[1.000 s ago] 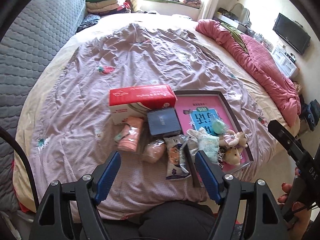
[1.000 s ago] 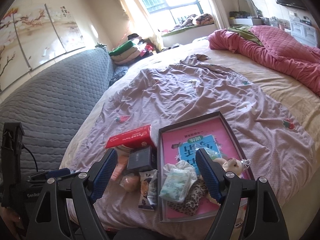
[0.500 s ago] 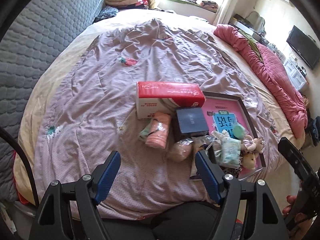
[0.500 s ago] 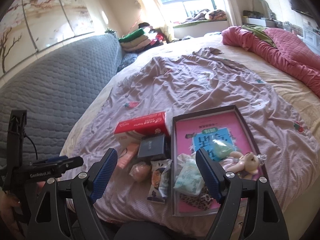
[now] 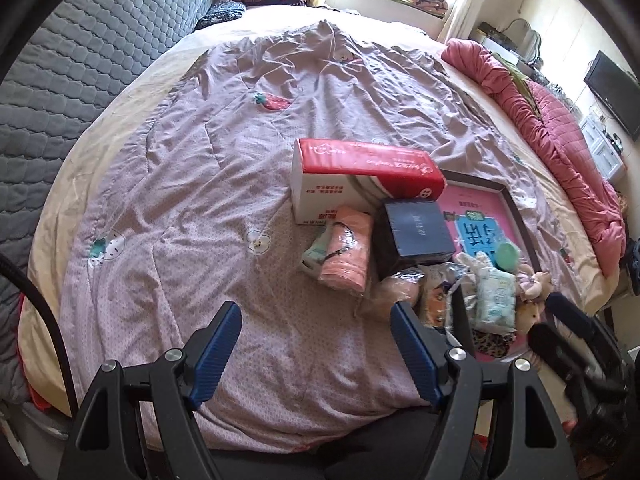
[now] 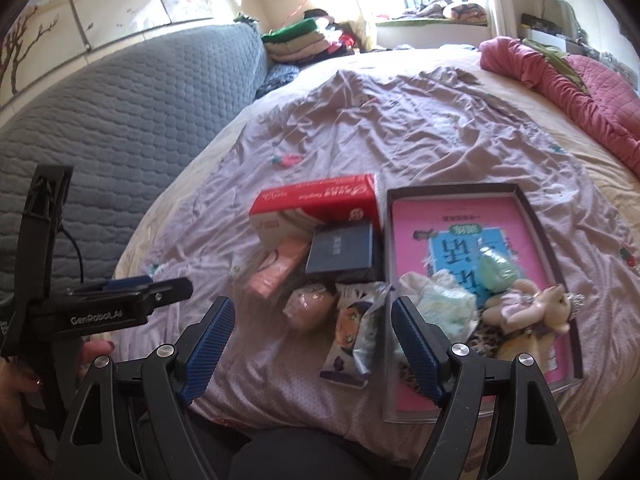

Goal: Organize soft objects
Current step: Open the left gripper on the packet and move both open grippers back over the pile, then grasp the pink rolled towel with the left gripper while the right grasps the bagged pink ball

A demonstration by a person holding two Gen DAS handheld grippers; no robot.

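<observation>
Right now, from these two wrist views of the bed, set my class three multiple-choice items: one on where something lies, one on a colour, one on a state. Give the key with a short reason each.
1. Where does the plush toy lie?
A. in the dark-rimmed tray
B. on top of the tissue box
C. on the grey quilted headboard

2. What colour is the top of the tissue box?
A. green
B. red
C. yellow

3. How does the right claw stand?
A. shut on the snack packet
B. shut on the plush toy
C. open, holding nothing

Key: 1 A, the toy rests on the pink sheet inside the tray's rim. 2 B, its top face is red above white sides. 3 C, the blue pads stand wide apart with only bedding and items beyond them.
</observation>
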